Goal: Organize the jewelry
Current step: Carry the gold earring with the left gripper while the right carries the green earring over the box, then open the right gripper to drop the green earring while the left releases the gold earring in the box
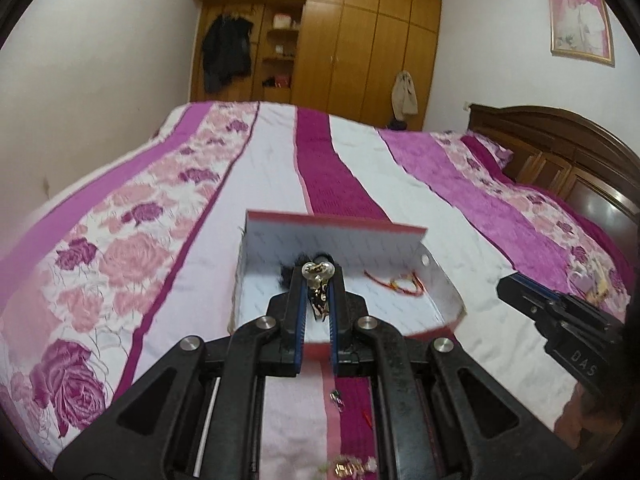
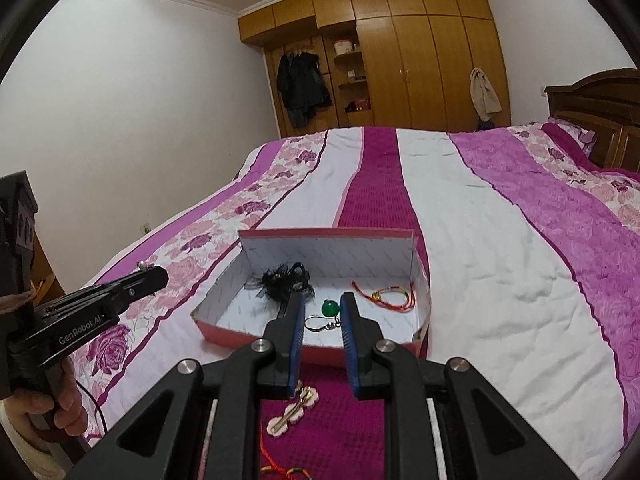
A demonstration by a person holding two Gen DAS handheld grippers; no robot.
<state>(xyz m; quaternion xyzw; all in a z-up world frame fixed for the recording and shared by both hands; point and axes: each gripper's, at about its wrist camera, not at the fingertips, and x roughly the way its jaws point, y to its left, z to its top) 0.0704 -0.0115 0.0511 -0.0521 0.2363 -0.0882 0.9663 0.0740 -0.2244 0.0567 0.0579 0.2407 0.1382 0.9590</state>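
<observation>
Jewelry box (image 2: 224, 316) is seen mid-frame on the bedspread (image 2: 500, 240); a pearl clip (image 1: 318, 280) is pinched by the left gripper (image 1: 318, 276), a green-bead earring (image 2: 329, 312) by the right gripper (image 2: 322, 304).

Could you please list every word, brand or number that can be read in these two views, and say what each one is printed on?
"GenRobot.AI": white lettering on the black body of the left tool, seen from the right wrist view.
"DAS": partial lettering on the black body of the right tool, cut off by the picture's edge in the left wrist view.
The box lining carries a faint repeated print, too small to read.
</observation>
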